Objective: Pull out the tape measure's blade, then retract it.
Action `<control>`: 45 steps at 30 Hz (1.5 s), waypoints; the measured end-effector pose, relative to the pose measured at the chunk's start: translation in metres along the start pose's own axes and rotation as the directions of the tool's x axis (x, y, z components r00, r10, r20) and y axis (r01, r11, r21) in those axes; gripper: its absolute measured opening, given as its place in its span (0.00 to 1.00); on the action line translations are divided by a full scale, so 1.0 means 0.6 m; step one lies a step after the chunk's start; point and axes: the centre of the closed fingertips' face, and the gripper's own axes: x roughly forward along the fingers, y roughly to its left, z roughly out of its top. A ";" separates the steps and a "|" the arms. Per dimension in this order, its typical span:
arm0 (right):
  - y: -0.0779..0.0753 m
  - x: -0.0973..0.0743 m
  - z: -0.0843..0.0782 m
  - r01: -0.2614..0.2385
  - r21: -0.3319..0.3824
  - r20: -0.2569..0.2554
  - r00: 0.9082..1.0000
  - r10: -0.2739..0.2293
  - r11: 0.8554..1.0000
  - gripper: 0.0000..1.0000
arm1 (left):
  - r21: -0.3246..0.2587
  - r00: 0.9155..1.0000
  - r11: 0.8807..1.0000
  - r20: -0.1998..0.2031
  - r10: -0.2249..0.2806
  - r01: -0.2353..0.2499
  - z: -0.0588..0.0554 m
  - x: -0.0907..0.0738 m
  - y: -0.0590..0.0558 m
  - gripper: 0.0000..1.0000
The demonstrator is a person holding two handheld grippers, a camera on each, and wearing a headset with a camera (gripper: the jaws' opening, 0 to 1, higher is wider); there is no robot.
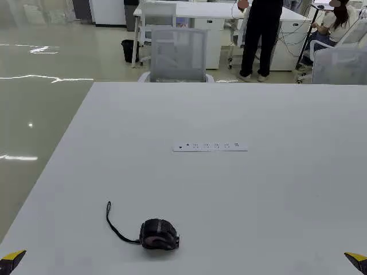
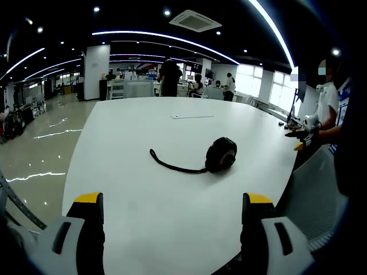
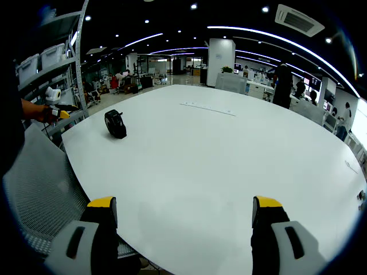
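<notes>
Both left gripper (image 2: pixel 173 198) and right gripper (image 3: pixel 184 201) hold fingers (image 2: pixel 89 220) wide, empty, off the tape measure (image 1: pixel 159 234).

Glossy floor (image 1: pixel 46 114) (streaked with glare) surrounds white desks (image 1: pixel 200 9) and a mesh chair (image 1: pixel 178 54).

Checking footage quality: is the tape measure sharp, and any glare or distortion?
Head view: tape measure sharp, glare streaks on the floor. Left gripper view: fisheye curves the table, tape measure clear. Right gripper view: tape measure small, ceiling lights bright.
</notes>
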 end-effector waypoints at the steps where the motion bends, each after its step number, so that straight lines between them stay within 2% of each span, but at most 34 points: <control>1: 0.001 -0.001 -0.001 0.000 0.001 0.000 1.000 0.000 1.000 1.00 | 0.001 1.000 1.000 0.002 0.000 0.000 0.001 0.000 -0.001 0.99; 15: 0.003 0.001 -0.006 -0.004 -0.007 0.001 1.000 0.004 1.000 1.00 | 0.010 1.000 1.000 -0.001 -0.011 0.011 0.002 0.005 -0.001 0.99; 22: 0.010 0.002 -0.015 -0.020 -0.030 -0.013 1.000 0.019 0.999 1.00 | 0.050 0.999 0.998 -0.026 -0.027 0.028 -0.002 0.007 -0.007 0.99; 26: 0.008 0.002 -0.025 -0.020 -0.027 -0.013 1.000 0.020 0.999 1.00 | 0.060 0.999 0.997 -0.029 -0.038 0.040 0.002 0.006 -0.013 0.99; 45: 0.004 0.007 -0.018 -0.023 -0.037 -0.022 1.000 0.022 0.999 1.00 | 0.059 0.998 0.997 -0.039 -0.046 0.049 -0.004 0.009 -0.016 0.99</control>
